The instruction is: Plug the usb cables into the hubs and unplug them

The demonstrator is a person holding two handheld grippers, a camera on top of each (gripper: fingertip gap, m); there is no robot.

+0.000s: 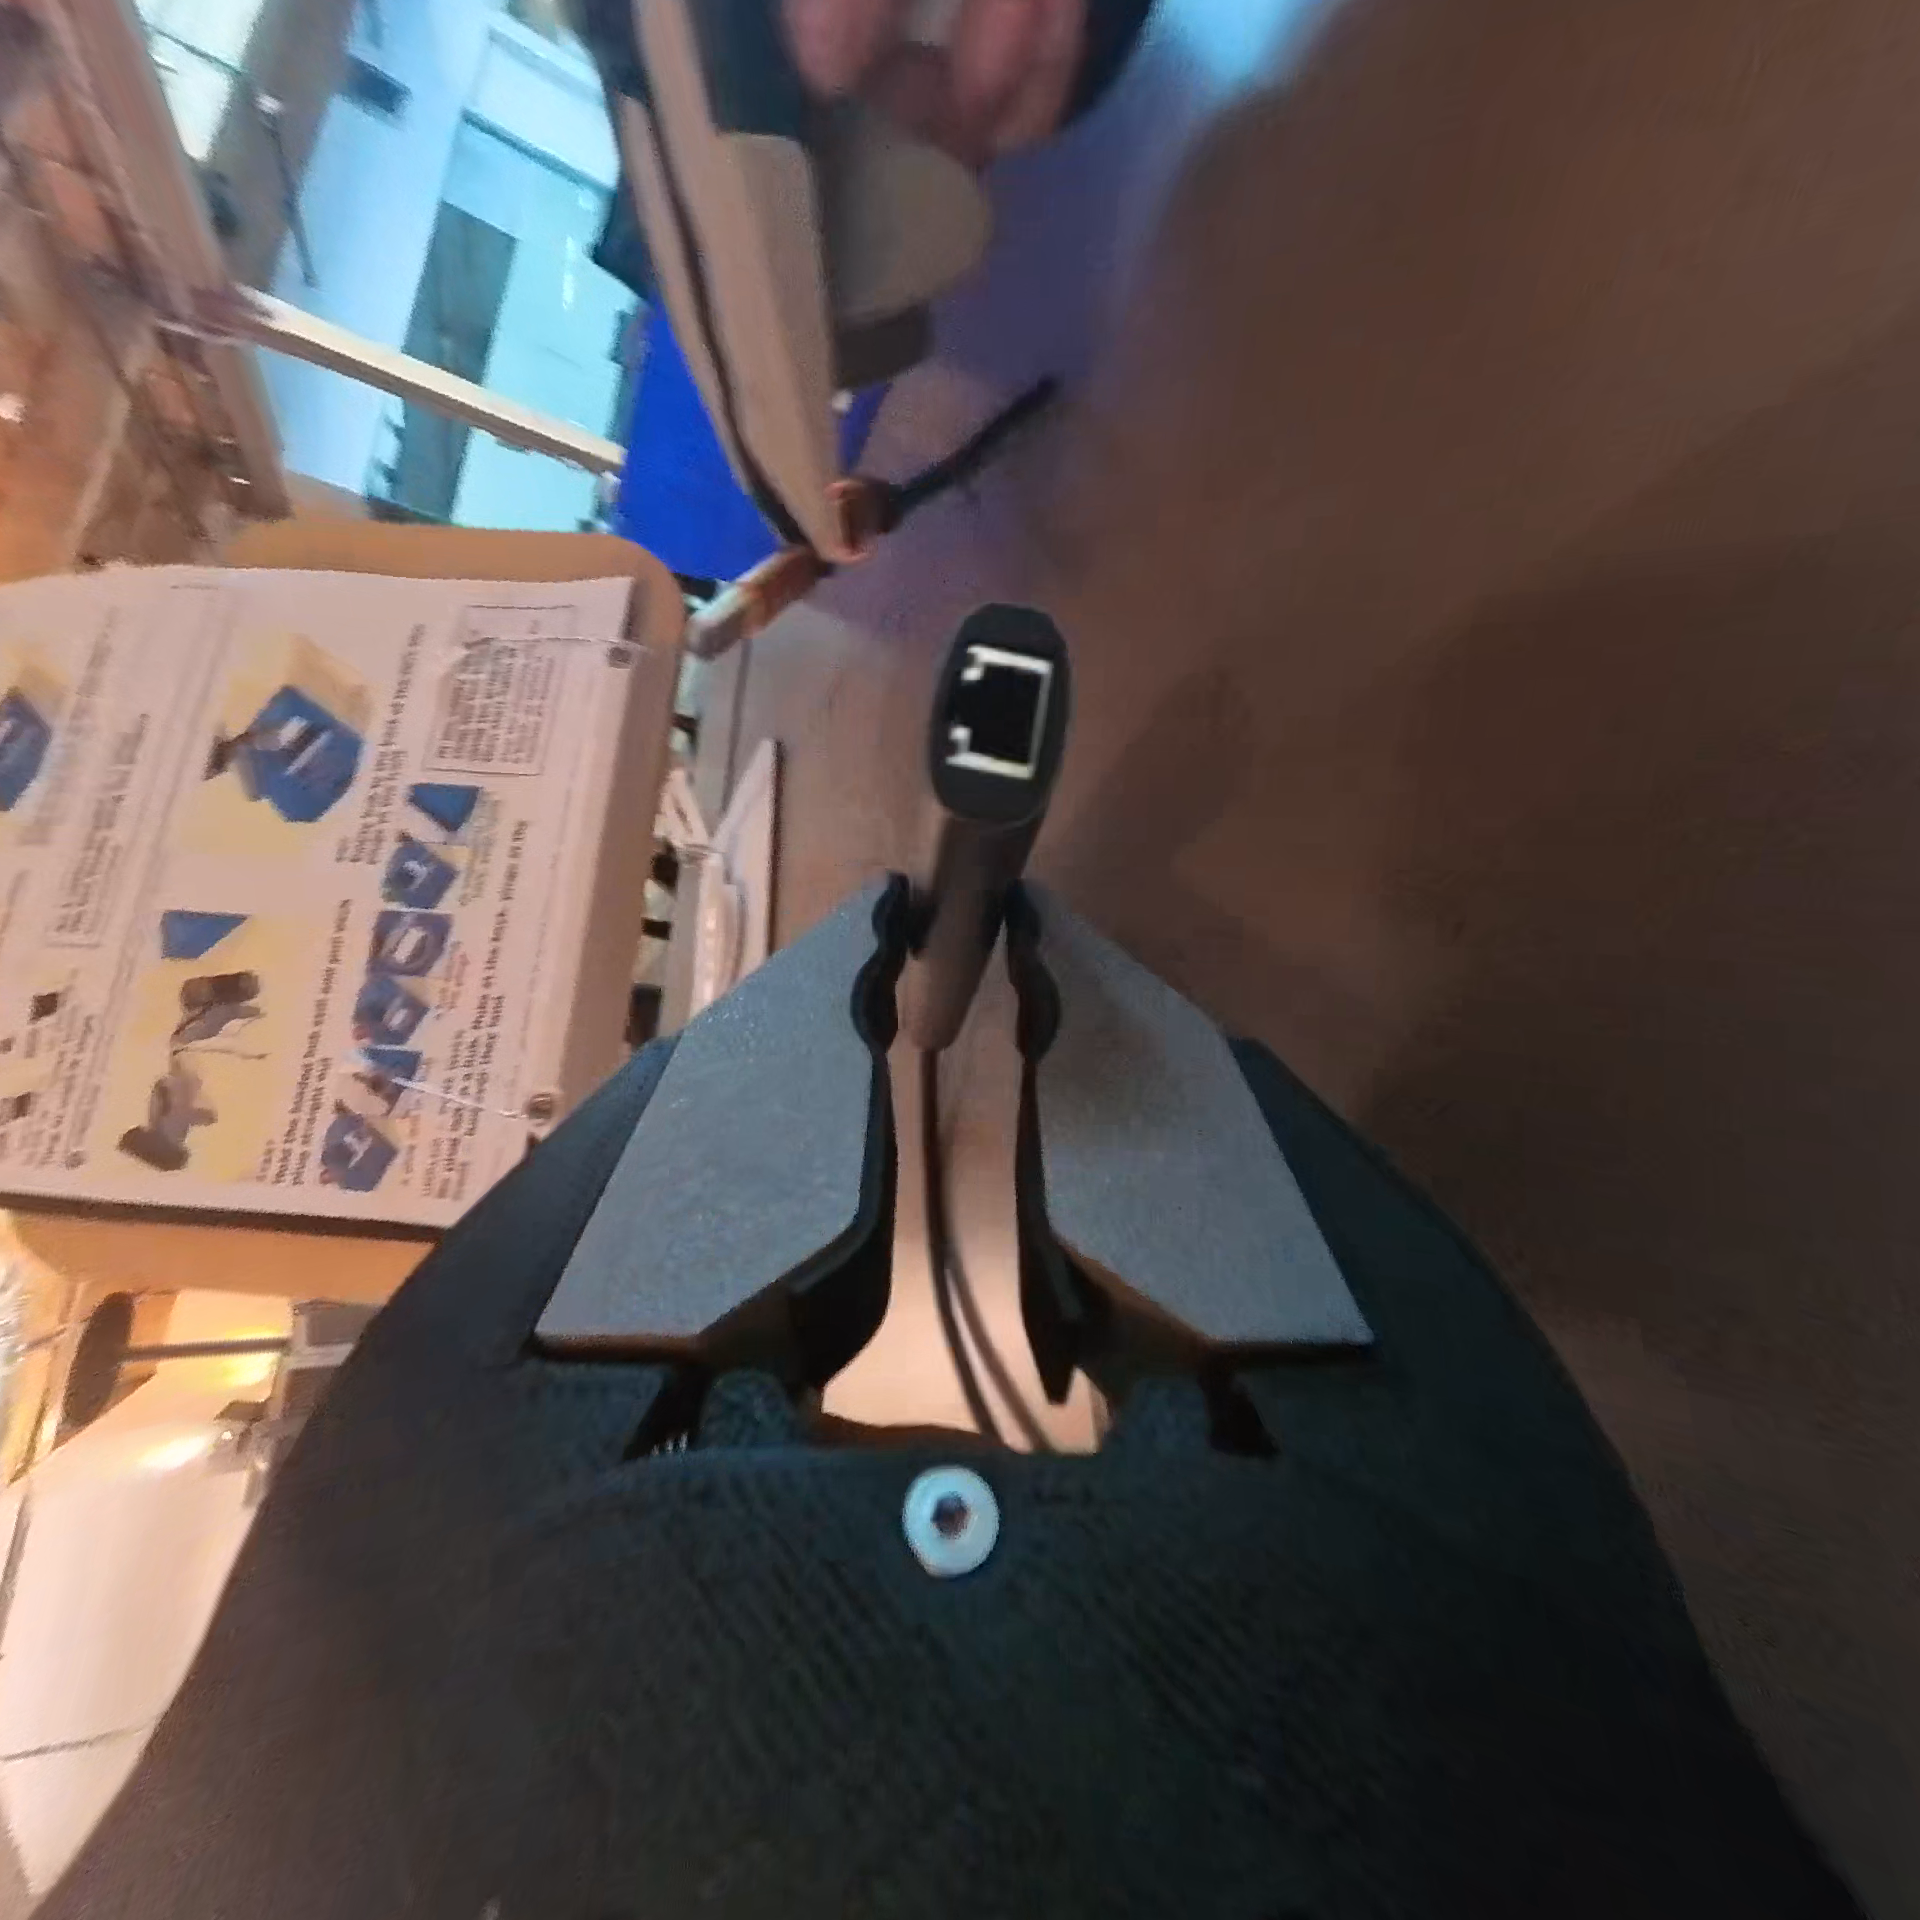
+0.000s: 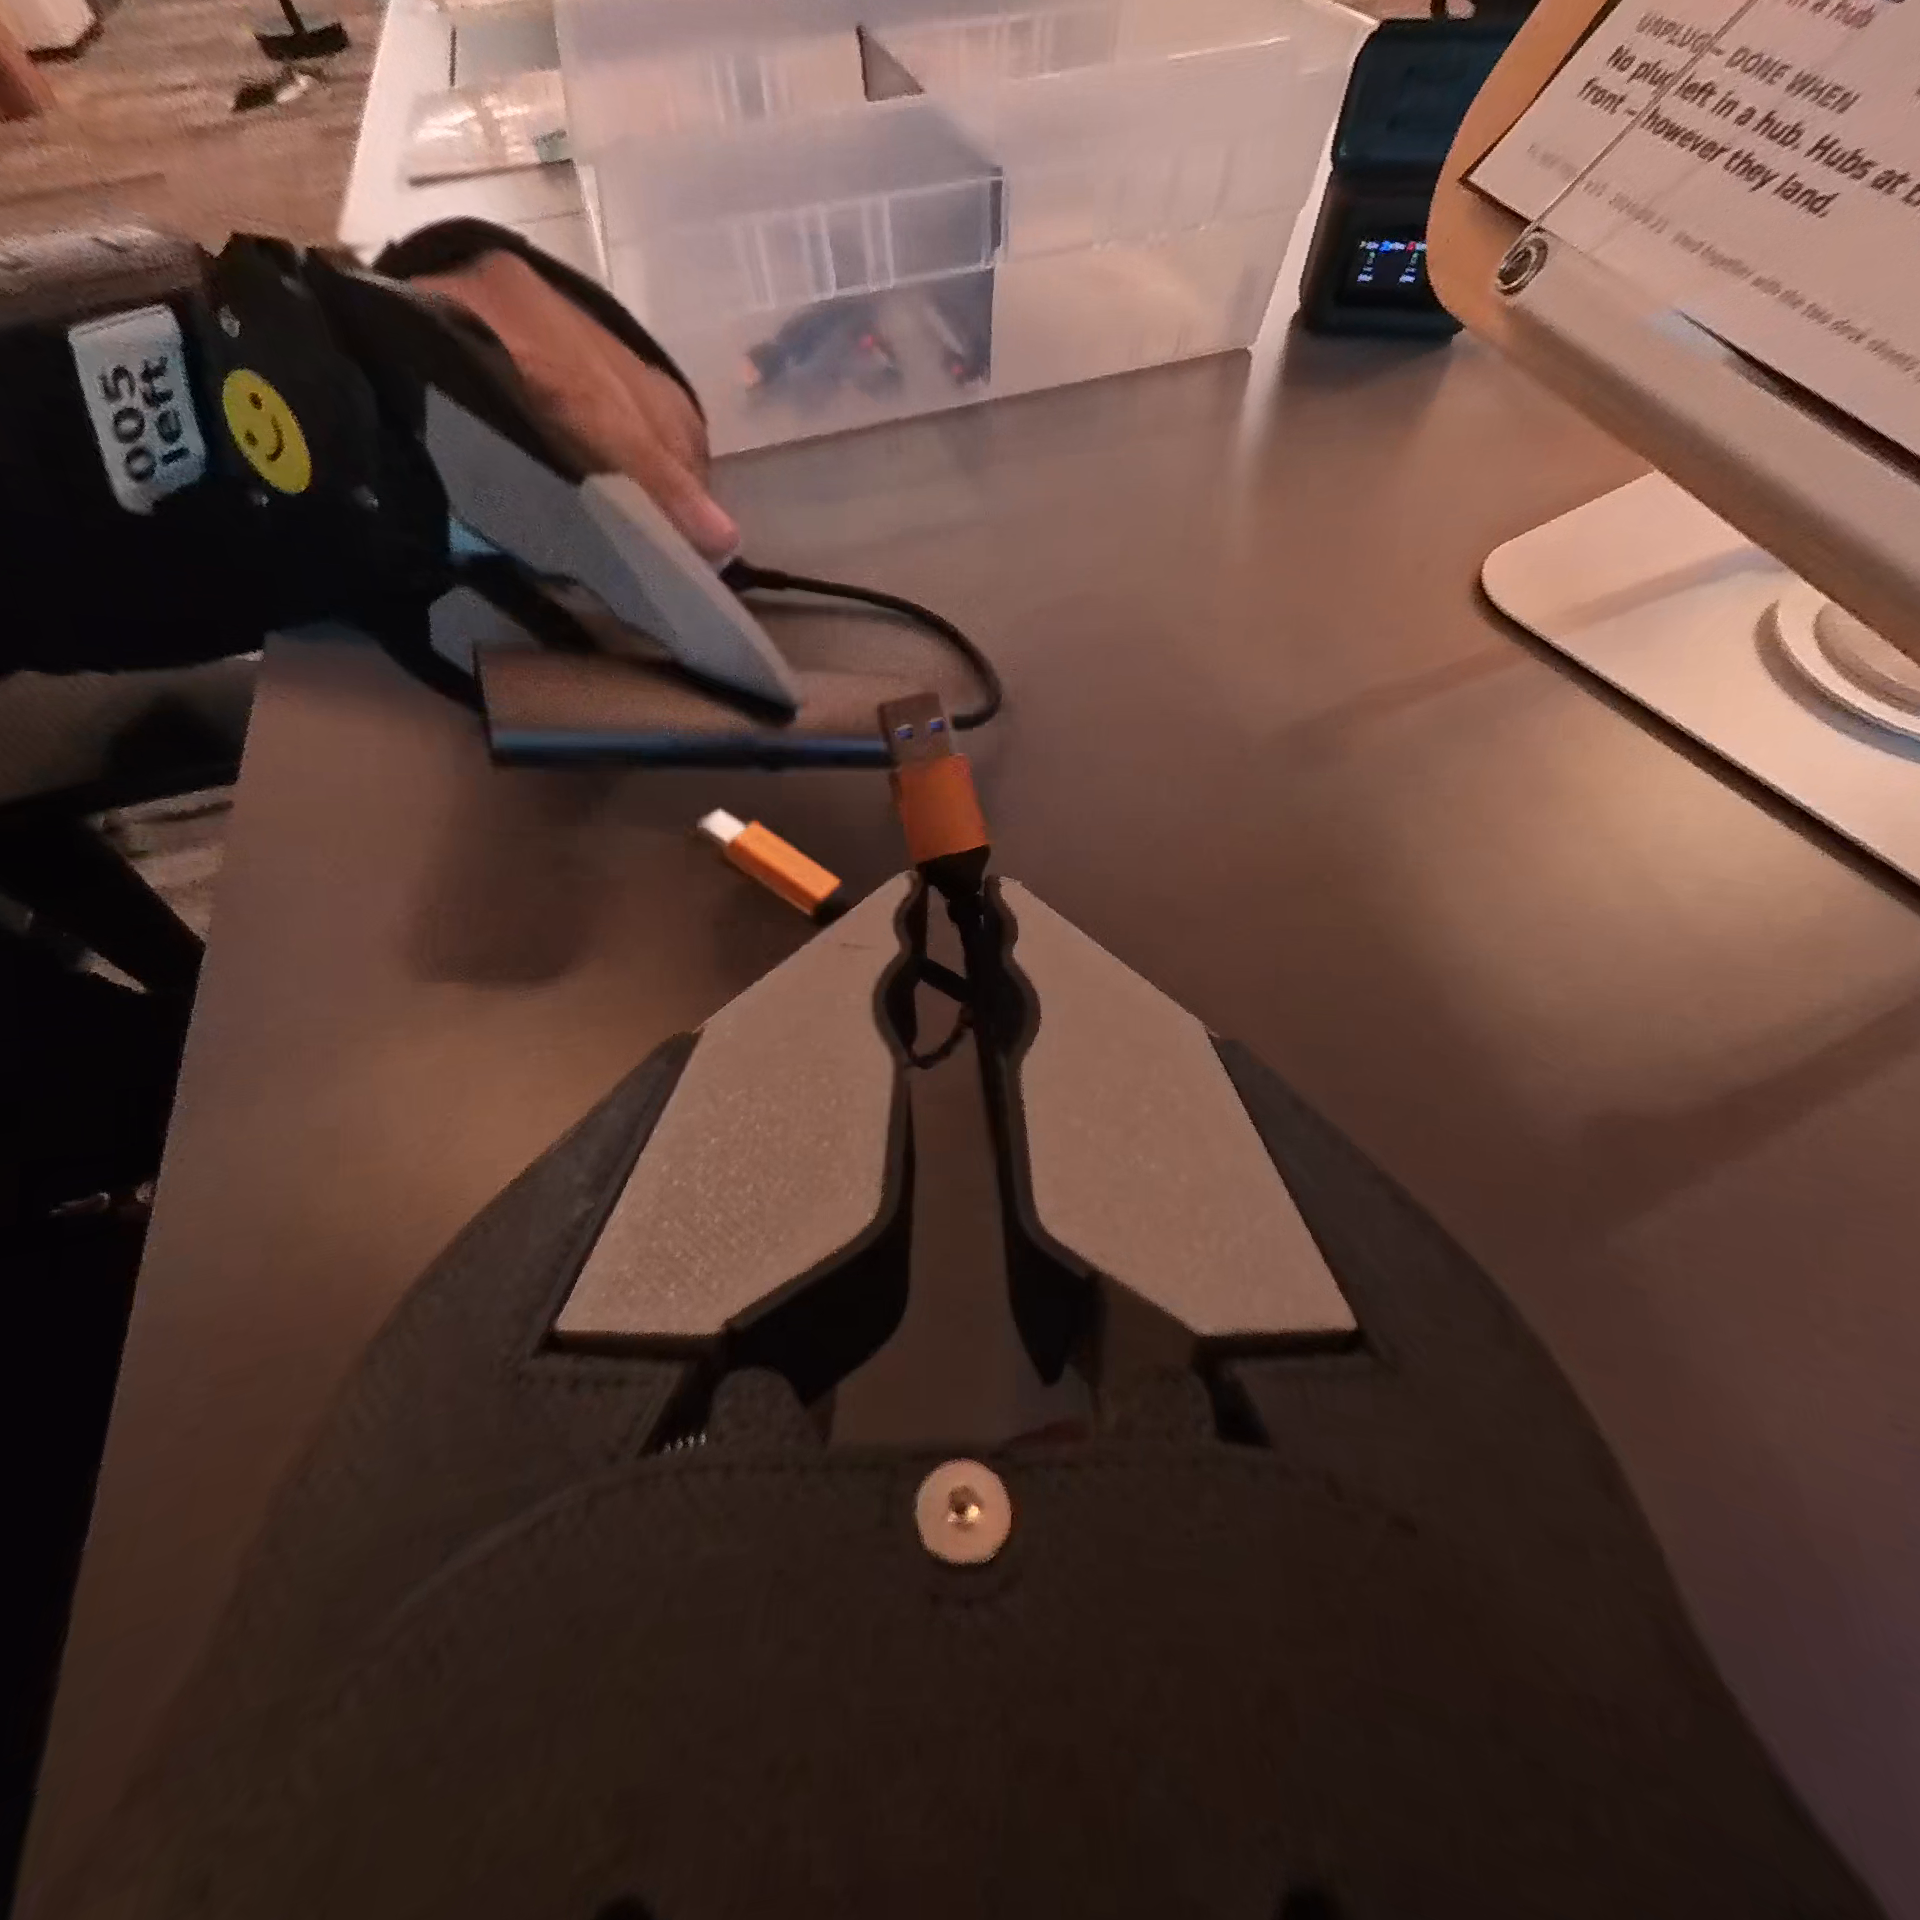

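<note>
In the left wrist view my left gripper [image 1: 958, 916] is shut on a slim dark grey hub [image 1: 995, 727], whose end with a square network port points away. The hub's thin black cable [image 1: 951, 1257] runs back between the fingers. In the right wrist view my right gripper [image 2: 956, 896] is shut on a black cable just behind its orange USB plug [image 2: 935, 805]. The plug's metal tip is right beside the near corner of the hub [image 2: 665, 717]. The left gripper [image 2: 623, 582] pinches that hub. A second orange plug [image 2: 777, 857] lies loose on the table.
A frosted plastic box [image 2: 935, 208] stands at the back of the brown table [image 2: 1299, 831]. A black device with a small lit screen [image 2: 1390, 265] is beside it. A white stand holding an instruction sheet [image 2: 1662, 613] is on the right; it also shows in the left wrist view [image 1: 312, 883].
</note>
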